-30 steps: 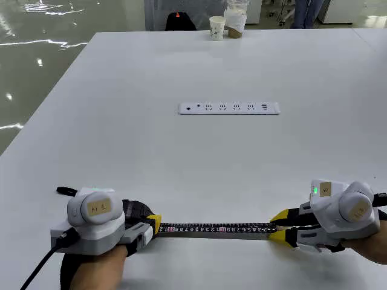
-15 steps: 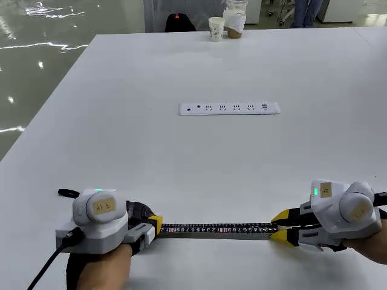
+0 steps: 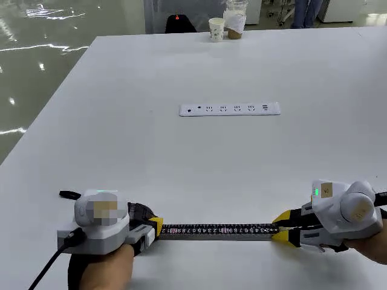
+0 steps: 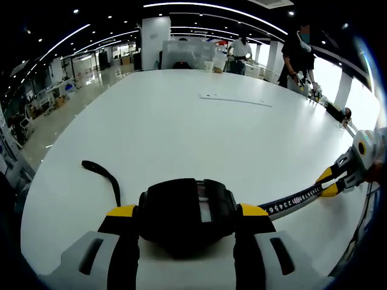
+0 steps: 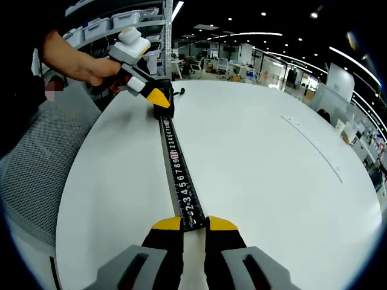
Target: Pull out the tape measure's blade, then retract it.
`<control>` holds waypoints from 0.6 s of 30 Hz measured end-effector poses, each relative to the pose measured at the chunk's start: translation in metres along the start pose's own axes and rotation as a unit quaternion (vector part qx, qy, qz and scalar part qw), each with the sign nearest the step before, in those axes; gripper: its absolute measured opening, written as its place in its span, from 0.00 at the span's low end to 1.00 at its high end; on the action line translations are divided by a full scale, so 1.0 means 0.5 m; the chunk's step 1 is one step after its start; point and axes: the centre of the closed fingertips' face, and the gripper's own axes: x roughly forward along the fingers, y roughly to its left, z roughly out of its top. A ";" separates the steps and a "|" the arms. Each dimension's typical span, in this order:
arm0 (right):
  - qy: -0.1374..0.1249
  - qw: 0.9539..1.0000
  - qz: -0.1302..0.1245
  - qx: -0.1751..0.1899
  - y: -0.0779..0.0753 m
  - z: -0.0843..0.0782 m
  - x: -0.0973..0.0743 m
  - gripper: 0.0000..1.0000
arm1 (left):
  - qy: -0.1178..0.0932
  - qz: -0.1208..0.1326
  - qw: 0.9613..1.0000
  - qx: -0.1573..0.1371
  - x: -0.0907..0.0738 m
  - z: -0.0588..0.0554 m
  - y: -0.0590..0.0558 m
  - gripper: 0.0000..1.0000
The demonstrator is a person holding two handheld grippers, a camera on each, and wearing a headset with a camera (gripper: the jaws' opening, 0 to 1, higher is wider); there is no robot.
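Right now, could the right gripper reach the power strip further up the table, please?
Probably not yet: the right gripper is shut on the blade at its end. The table up to the power strip looks bare, so only that grip hinders it.

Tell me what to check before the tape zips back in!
1. Left tongs grip the case: ok.
2. Right tongs pinch the blade at its end: ok.
3. Blade lies straight and flat on the table: ok.
4. Power strip lies well away from the blade: ok.
5. Blade free to slide back, not locked: cannot tell.
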 end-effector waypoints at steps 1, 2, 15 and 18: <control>0.000 1.000 0.000 0.000 0.000 0.000 0.000 0.09 | 0.000 -0.001 1.000 0.001 0.000 0.000 0.000 0.57; 0.000 1.000 0.000 0.000 -0.001 -0.001 0.000 0.09 | 0.000 -0.001 1.000 0.001 0.000 0.000 0.001 0.57; 0.002 1.000 0.001 -0.004 -0.001 -0.001 0.001 0.09 | 0.002 -0.010 1.000 0.004 -0.001 -0.001 0.001 0.56; 0.002 1.000 0.002 -0.005 0.000 0.000 0.000 0.09 | 0.002 -0.011 1.000 0.004 0.000 0.000 0.001 0.55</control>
